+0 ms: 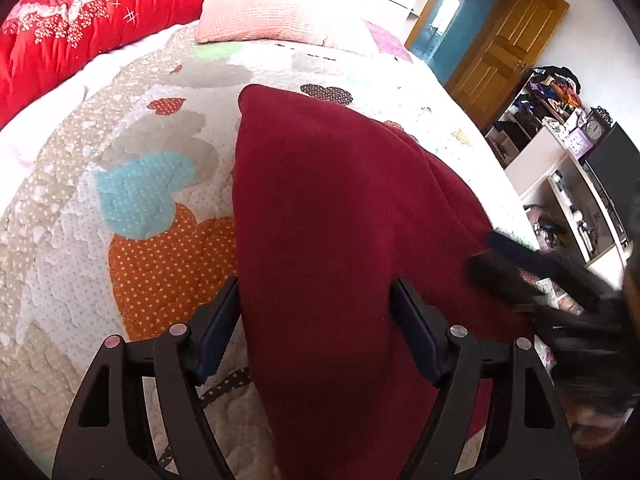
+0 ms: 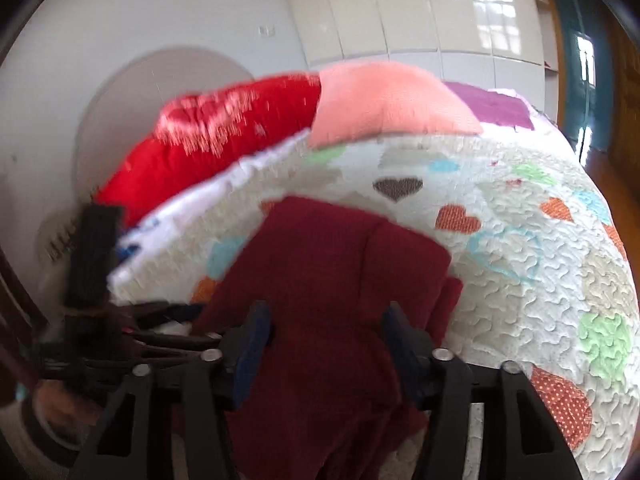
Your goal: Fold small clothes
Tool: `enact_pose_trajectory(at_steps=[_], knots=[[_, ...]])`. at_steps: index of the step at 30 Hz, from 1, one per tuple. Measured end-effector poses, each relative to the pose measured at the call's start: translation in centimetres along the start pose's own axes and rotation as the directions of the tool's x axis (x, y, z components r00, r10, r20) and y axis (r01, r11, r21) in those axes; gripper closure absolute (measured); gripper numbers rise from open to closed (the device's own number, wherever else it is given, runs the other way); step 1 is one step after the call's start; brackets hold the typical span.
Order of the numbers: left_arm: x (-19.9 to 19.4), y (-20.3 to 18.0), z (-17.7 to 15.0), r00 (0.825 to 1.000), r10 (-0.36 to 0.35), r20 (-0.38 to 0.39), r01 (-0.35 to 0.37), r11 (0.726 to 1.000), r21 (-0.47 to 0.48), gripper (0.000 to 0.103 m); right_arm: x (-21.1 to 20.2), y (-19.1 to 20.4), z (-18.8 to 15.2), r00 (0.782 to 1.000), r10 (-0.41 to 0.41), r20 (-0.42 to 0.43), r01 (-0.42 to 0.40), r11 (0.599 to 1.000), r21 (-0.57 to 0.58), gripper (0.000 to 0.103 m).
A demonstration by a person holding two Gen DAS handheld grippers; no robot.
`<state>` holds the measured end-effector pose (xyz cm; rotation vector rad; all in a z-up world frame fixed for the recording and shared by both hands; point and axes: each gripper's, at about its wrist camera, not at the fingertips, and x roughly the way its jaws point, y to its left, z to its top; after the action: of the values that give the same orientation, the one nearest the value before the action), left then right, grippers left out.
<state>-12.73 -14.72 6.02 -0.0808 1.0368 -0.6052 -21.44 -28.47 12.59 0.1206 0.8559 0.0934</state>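
A dark red garment (image 1: 332, 208) lies folded on the heart-patterned quilt (image 1: 152, 208), its narrow end pointing toward the pillows. My left gripper (image 1: 316, 312) stands open over the near part, one finger at the cloth's left edge and the other above the cloth, neither pad pressing it. In the right wrist view the same garment (image 2: 340, 264) fills the gap between the pads of my right gripper (image 2: 328, 328), which is shut on a thick bunch of it. The right gripper (image 1: 484, 254) shows blurred at the garment's right edge. The left gripper (image 2: 96, 240) appears as a dark blur at the left.
A red patterned duvet (image 1: 80, 20) and a pink pillow (image 1: 272, 8) lie at the head of the bed. Beyond the bed's right edge are a wooden door (image 1: 504, 52) and cluttered white shelves (image 1: 552, 136). White wardrobe doors (image 2: 400, 8) stand behind the bed.
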Motion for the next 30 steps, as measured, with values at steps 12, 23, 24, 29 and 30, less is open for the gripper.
enact_pose_trajectory(at_steps=[12, 23, 24, 29, 30], knots=[[-3.4, -1.8, -0.1, 0.979, 0.152, 0.139, -0.158, 0.987, 0.037, 0.027, -1.4, -1.9, -2.1, 0.999, -0.049, 0.016, 0.048, 0.998, 0.048, 0.057], [-7.2, -3.3, -1.5, 0.947, 0.226, 0.229, -0.247, 0.966, 0.069, 0.027, -6.2, 0.1, -2.4, 0.986, -0.114, 0.124, 0.104, 0.991, 0.083, 0.052], [-7.6, -3.4, -1.6, 0.945, 0.224, 0.236, -0.246, 0.967, 0.068, 0.027, -6.3, 0.2, -2.4, 0.986, -0.113, 0.124, 0.103, 0.991, 0.085, 0.052], [-9.2, -3.9, -2.4, 0.935, 0.225, 0.274, -0.252, 0.965, 0.069, 0.027, -7.3, 0.9, -2.6, 0.984, -0.112, 0.136, 0.102, 0.992, 0.079, 0.043], [-9.4, -4.0, -2.5, 0.934, 0.223, 0.278, -0.251, 0.965, 0.069, 0.027, -7.5, 1.0, -2.7, 0.984, -0.110, 0.139, 0.099, 0.992, 0.082, 0.041]])
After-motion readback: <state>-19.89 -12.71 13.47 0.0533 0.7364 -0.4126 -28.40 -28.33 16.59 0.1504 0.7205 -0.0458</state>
